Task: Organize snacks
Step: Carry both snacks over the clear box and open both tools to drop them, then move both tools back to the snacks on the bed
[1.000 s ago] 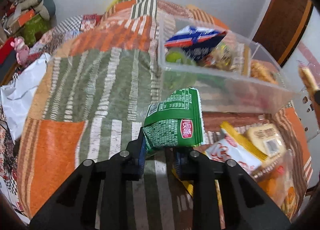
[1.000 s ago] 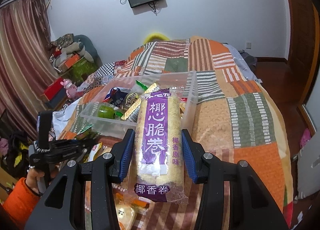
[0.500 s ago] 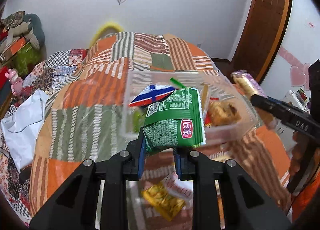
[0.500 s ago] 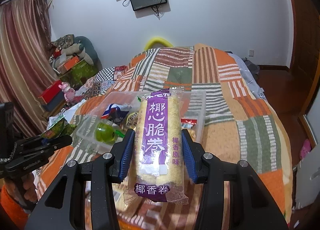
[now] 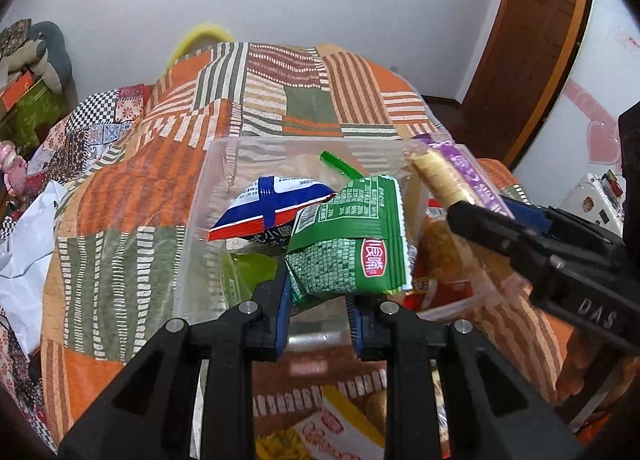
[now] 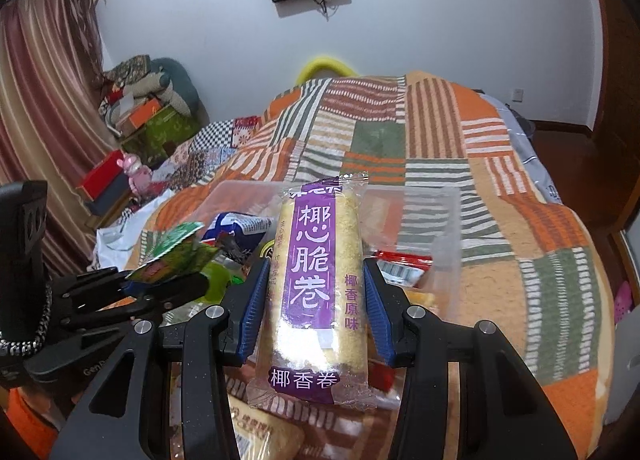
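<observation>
**Two snack packets held over the clear bin**

Left wrist view: the left gripper point(image 5: 318, 314) has its fingers closed narrowly on the lower edge of a green packet point(image 5: 352, 238), pinching the crimped seam so the rest of the bag stands up in front of the camera. The packet hangs over the near wall of a clear plastic bin point(image 5: 208, 196) that sits on a bed with a striped patchwork blanket point(image 5: 132, 180). Inside the bin lie a blue, white and red packet point(image 5: 272, 204) and other snacks, too jumbled to name. From the right, the right gripper reaches in over the bin's far corner with a long purple-labelled roll point(image 5: 452, 176). More packets lie loose on the bed in front of the bin.

Right wrist view: the right gripper point(image 6: 316, 296) holds the purple roll point(image 6: 316, 280) lengthwise, its blue-padded fingers pressing both long sides near the middle, which keeps the roll level and pointing at the bin point(image 6: 448, 228). The left gripper point(image 6: 160, 280) is visible at left with the green packet point(image 6: 172, 252).

Both items seem positioned for release into the bin, so the sorting looks partly done.
</observation>
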### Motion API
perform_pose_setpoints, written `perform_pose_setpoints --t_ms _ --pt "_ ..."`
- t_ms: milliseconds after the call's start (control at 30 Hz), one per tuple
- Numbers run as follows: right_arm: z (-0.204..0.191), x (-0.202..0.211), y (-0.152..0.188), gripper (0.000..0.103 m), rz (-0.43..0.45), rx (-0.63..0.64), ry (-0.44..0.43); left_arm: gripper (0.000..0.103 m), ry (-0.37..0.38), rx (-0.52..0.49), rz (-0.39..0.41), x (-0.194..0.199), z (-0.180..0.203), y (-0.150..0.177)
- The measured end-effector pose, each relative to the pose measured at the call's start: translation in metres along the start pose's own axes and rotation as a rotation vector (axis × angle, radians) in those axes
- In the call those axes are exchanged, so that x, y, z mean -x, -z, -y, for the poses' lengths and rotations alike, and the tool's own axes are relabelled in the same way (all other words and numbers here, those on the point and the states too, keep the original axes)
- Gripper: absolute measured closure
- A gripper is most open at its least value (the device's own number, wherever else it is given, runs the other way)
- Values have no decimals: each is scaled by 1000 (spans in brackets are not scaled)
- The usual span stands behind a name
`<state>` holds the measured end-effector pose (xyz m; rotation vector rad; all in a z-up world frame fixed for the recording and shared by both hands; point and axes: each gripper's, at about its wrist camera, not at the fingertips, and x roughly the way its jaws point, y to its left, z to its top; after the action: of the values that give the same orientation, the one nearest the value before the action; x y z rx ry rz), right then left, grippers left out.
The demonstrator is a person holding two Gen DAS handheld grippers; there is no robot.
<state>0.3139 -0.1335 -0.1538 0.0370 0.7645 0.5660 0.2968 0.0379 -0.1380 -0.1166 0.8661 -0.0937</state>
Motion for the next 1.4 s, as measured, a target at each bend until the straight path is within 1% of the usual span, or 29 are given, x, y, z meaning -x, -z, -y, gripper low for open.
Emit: perform_pose_setpoints --t_ms 67,133,233,300,367,467,500,600,700,833,1000,1067,1167,1233,1400 --pt "-4 -8 -1 60 -12 15 7 79 -20 0 -3 -5 -1 -1" --pt "-6 -14 -1 60 -23 30 17 79 -16 5 -16 -10 -3 -1" --pt "-5 -19 0 60 -34 44 25 71 0 27 -35 -15 -7 2" --pt "-5 -18 1 60 -33 52 32 48 0 45 -32 -14 -9 4" --pt "-8 -15 2 60 -38 67 36 39 -12 42 -11 -9 -7 6" --pt "-8 -9 2 57 -39 79 47 39 -5 34 -3 -1 -4 9" --pt "-7 -7 2 55 -38 79 46 39 -2 34 -2 3 -3 10" --pt "-6 4 3 51 -29 76 42 39 2 21 12 16 0 12" --pt "-4 20 6 43 -11 70 44 37 0 1 37 35 4 16" --pt "-4 42 15 39 6 71 40 33 5 -19 69 65 8 25" --pt "-9 68 34 32 16 79 48 30 17 -26 77 92 10 41" --pt "-11 76 44 30 9 86 50 28 22 -33 73 102 13 50" --pt "-16 85 62 30 -11 98 52 22 17 -51 61 112 17 65" --pt "-17 87 75 28 -35 99 48 21 11 -60 55 117 19 75" --pt "-21 81 106 27 -114 105 32 17 11 -60 18 125 21 103"
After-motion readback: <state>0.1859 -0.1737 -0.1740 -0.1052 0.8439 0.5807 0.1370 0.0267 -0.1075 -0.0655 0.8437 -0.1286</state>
